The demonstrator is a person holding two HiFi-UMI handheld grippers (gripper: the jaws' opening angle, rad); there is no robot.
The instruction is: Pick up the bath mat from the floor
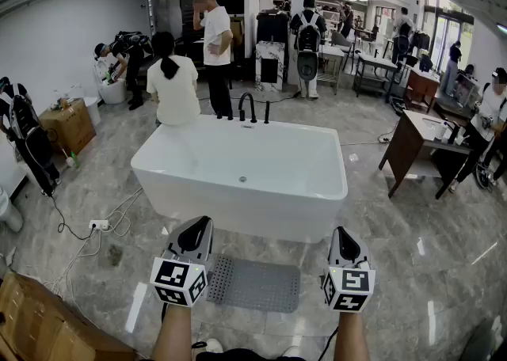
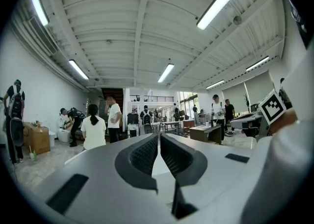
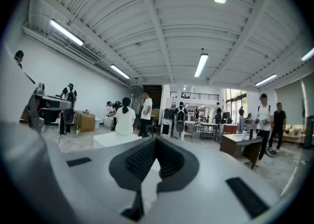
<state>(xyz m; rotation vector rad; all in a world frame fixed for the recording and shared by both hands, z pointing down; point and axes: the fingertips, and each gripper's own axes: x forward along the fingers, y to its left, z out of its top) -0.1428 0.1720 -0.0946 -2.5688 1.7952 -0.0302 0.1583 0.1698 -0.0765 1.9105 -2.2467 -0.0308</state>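
Lying flat before the bathtub (image 1: 238, 205): bath mat (image 1: 255, 283).
Left gripper (image 1: 200, 223) and right gripper (image 1: 341, 233) hover above it, both clenched empty.

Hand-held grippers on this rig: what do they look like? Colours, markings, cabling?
The left hand-held gripper and right hand-held gripper have light grey shells with black insets. Each carries a white marker cube printed with black square markers. The pads are dark and ribbed. A thin dark cable hangs below the right one. The forearms show no sleeves.
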